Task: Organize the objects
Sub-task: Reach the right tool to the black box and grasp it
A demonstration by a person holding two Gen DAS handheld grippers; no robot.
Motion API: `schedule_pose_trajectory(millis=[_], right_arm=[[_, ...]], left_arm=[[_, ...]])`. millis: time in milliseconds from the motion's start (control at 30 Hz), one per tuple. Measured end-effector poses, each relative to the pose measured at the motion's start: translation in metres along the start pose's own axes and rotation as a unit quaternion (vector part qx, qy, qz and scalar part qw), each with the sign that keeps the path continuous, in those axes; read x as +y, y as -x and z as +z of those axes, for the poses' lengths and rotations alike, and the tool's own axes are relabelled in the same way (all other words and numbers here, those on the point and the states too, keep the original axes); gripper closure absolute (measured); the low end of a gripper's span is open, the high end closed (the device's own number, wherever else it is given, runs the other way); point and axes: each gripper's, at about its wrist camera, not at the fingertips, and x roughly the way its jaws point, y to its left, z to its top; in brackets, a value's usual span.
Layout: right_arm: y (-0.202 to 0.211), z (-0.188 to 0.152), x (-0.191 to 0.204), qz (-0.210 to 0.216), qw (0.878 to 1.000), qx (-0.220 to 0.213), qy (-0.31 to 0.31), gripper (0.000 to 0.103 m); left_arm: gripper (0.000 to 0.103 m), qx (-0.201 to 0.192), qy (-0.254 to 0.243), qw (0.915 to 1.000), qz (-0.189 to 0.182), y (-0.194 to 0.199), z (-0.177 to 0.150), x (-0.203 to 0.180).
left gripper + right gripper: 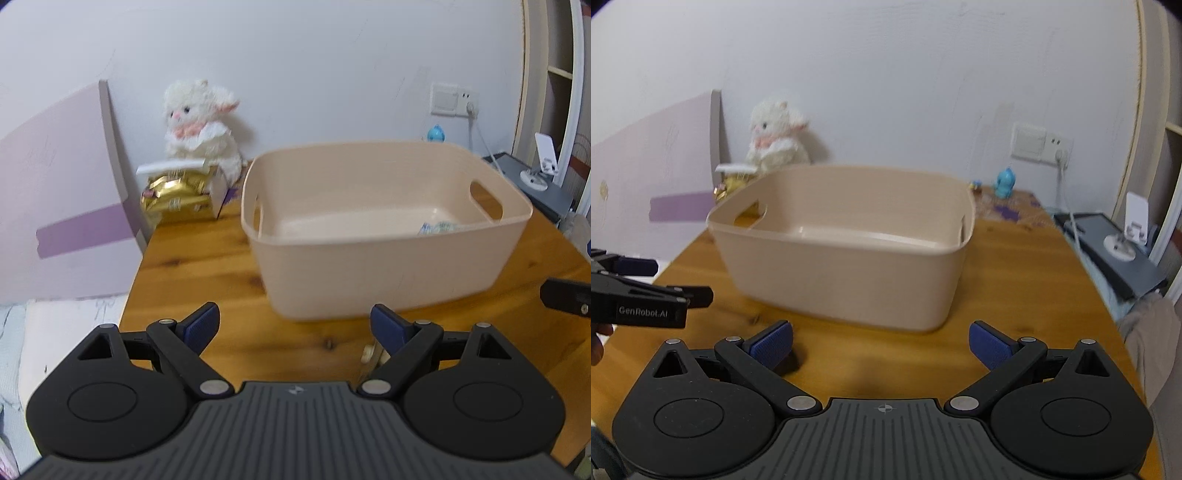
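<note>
Beige plastic bin (384,229) is sitting near the middle of a wooden table (207,266), and both handheld grippers are hovering just short of its near wall with nothing in their grasp. Left gripper (293,328) is holding its blue-padded fingers spread wide, empty, above bare wood; right gripper (881,343) is doing the same a little to the side. Inside the bin, a small pale blue-and-white packet (437,227) is lying on the floor toward the right end, so the sorting is judged to be under way rather than finished. Loose things are waiting outside it: gold-wrapped snack packs (173,197) are piling up at the far left corner beneath a white plush rabbit (201,125), and a blue toy figure (1005,183) is standing against the wall at the far right, well apart from the bin. A small pale object (371,354) is peeking out beside the left gripper's right finger; what it is cannot be told. Most of the gathering appears to be remaining.
</note>
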Motion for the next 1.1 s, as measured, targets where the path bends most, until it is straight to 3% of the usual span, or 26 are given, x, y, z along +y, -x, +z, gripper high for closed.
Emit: schedule_pose_trajectory(millis=[433, 833, 1033, 1100], right_arm=[[-0.037, -0.022, 0.044, 0.019, 0.997, 0.045, 0.058, 0.0], [-0.086, -0.023, 0.072, 0.051, 0.994, 0.06, 0.069, 0.0], [-0.1, -0.021, 0.077, 0.066, 0.993, 0.058, 0.078, 0.023], [-0.103, -0.02, 0.074, 0.068, 0.993, 0.062, 0.077, 0.042]], left_arm=[[0.014, 0.047, 0.005, 0.9989, 0.009, -0.027, -0.041, 0.02], [0.014, 0.066, 0.021, 0.9976, 0.001, -0.072, -0.043, 0.038], [0.014, 0.068, 0.018, 0.9975, -0.005, -0.085, -0.041, 0.04], [0.014, 0.068, 0.016, 0.9975, -0.008, -0.089, -0.039, 0.038]])
